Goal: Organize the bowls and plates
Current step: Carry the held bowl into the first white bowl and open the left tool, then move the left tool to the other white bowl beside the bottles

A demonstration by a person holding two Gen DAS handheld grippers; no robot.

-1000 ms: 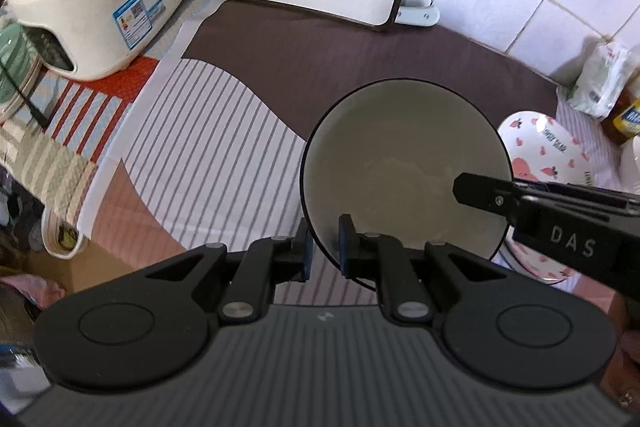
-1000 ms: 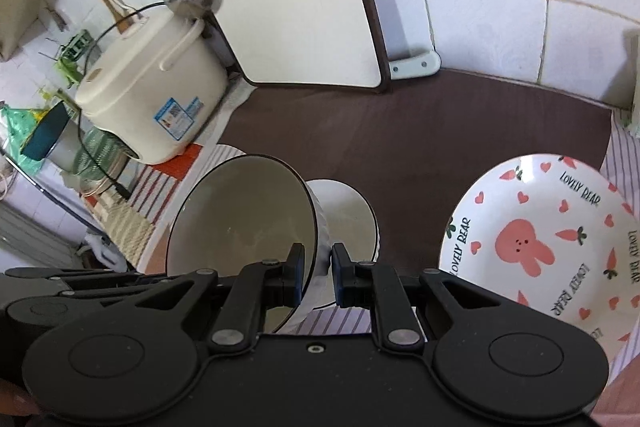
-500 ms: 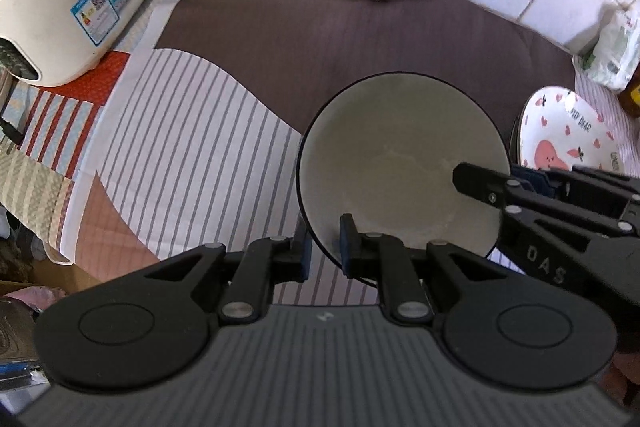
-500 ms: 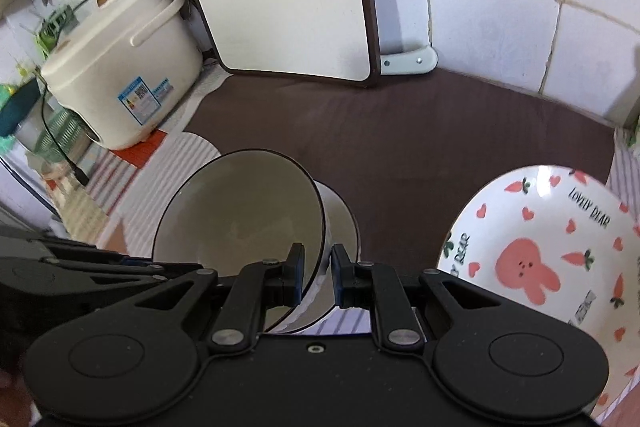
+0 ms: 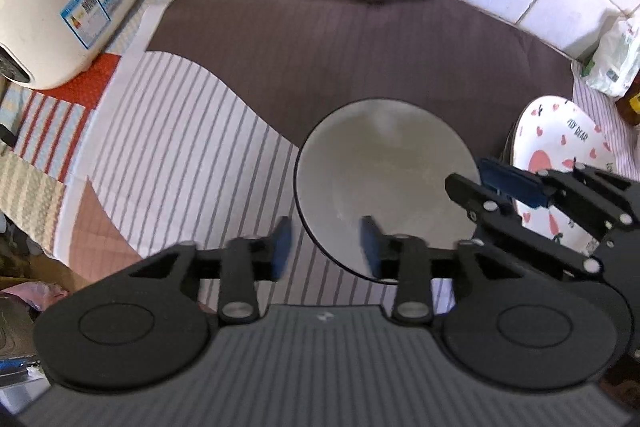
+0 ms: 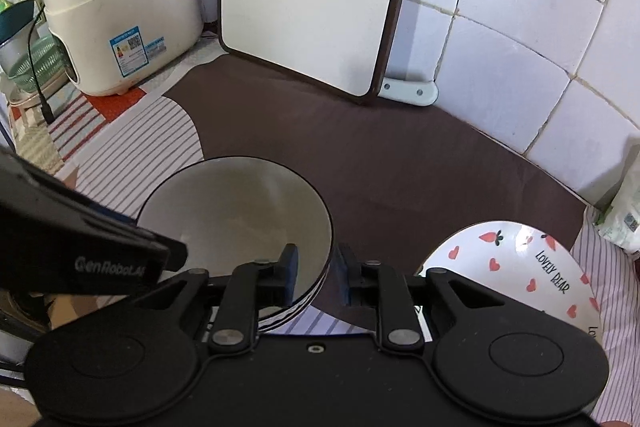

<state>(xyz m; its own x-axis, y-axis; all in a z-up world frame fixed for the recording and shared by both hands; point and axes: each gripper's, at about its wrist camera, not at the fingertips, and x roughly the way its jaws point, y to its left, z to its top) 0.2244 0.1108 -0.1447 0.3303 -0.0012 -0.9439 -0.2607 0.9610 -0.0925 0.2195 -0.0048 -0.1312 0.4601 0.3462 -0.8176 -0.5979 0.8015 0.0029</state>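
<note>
On the tabletop [image 5: 208, 131], where the striped cloth meets the brown mat, the bowl [image 5: 386, 183] now sits, apparently nested in a second bowl whose rim only peeks out beneath it in the right wrist view, though that edge is partly hidden. The left gripper [image 5: 326, 247] has just been opening: its jaws stand spread either side of the bowl's near rim, no longer pressing it. The right gripper [image 6: 316, 273] has also just begun to part, its pads straddling the rim on the other side with a small gap showing. The step in hand looks like the release after stacking. The bunny plate [image 6: 516, 267] lies just beside the bowls on the right. Next, both grippers need to back off the rim cleanly, lifting without hooking the edge, then turn to the plate.
</note>
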